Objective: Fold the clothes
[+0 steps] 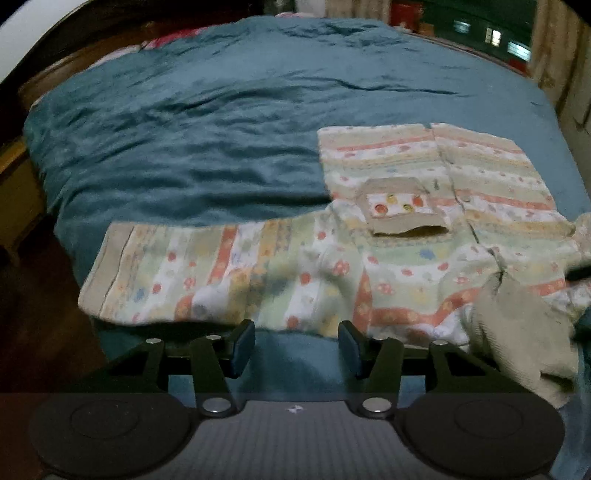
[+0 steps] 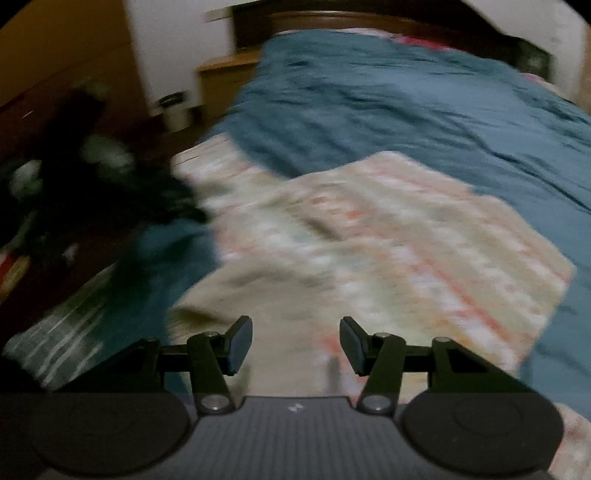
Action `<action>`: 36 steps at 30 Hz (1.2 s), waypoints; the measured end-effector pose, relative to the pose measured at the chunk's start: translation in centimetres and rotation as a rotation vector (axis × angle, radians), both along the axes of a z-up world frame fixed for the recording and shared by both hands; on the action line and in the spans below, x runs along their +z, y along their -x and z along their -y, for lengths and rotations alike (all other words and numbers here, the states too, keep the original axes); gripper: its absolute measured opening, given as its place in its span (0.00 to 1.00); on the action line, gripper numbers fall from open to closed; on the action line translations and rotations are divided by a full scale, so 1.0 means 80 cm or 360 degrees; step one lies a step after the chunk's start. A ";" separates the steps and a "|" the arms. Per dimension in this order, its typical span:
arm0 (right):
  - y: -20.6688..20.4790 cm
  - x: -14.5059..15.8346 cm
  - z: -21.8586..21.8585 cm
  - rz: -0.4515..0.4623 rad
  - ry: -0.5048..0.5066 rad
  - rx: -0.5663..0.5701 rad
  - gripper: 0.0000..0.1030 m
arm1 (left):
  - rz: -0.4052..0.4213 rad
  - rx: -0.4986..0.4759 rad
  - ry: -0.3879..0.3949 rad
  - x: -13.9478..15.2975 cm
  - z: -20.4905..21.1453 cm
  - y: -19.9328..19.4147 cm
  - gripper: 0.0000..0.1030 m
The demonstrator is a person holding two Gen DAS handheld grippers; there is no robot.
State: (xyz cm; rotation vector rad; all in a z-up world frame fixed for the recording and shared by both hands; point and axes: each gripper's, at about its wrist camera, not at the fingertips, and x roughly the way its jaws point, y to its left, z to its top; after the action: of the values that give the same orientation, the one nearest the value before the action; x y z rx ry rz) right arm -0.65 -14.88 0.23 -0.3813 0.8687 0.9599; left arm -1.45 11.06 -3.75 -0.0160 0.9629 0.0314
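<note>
A pastel striped, flower-print pyjama top (image 1: 406, 236) lies flat on the teal bedspread (image 1: 203, 122), front up, with a small chest pocket (image 1: 400, 210) and one sleeve (image 1: 207, 273) stretched to the left. Its beige collar (image 1: 517, 332) lies at the near right. My left gripper (image 1: 296, 347) is open and empty, just short of the garment's near edge. In the blurred right wrist view the same top (image 2: 369, 251) spreads across the bed. My right gripper (image 2: 296, 343) is open and empty, hovering over the garment's near part.
The teal bedspread (image 2: 406, 96) covers the whole bed. A dark wooden headboard (image 2: 369, 22) stands at the far end with a wooden nightstand (image 2: 225, 77) beside it. Dark floor (image 1: 40, 314) lies left of the bed. Curtains and a window (image 1: 517, 40) are far right.
</note>
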 end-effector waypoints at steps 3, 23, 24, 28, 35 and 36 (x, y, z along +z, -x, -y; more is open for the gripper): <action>0.009 -0.006 -0.012 -0.0026 -0.0009 0.0028 0.52 | -0.0027 0.0113 0.0108 -0.004 -0.011 -0.004 0.51; 0.042 0.001 -0.036 -0.0073 -0.0105 0.0163 0.02 | -0.0025 0.0556 0.0616 -0.001 -0.061 -0.001 0.01; 0.042 0.005 -0.034 -0.0068 -0.0112 0.0166 0.01 | -0.0020 0.0555 0.0609 0.002 -0.060 0.002 0.01; 0.045 0.017 -0.027 -0.0064 -0.0131 0.0189 0.01 | -0.0028 0.0542 0.0569 0.009 -0.058 0.014 0.01; 0.046 0.001 -0.028 -0.0155 -0.0095 0.0222 0.05 | -0.0076 0.0423 0.0379 0.011 -0.041 0.008 0.01; 0.045 0.005 -0.025 -0.0155 -0.0100 0.0228 0.08 | -0.0082 0.0390 0.0354 0.011 -0.039 0.007 0.01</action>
State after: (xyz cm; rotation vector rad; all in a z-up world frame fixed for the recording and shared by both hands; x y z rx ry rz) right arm -4.29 -12.85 0.60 -0.3486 0.9063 1.1431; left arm -1.98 14.15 -2.89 -0.3393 1.0077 0.1509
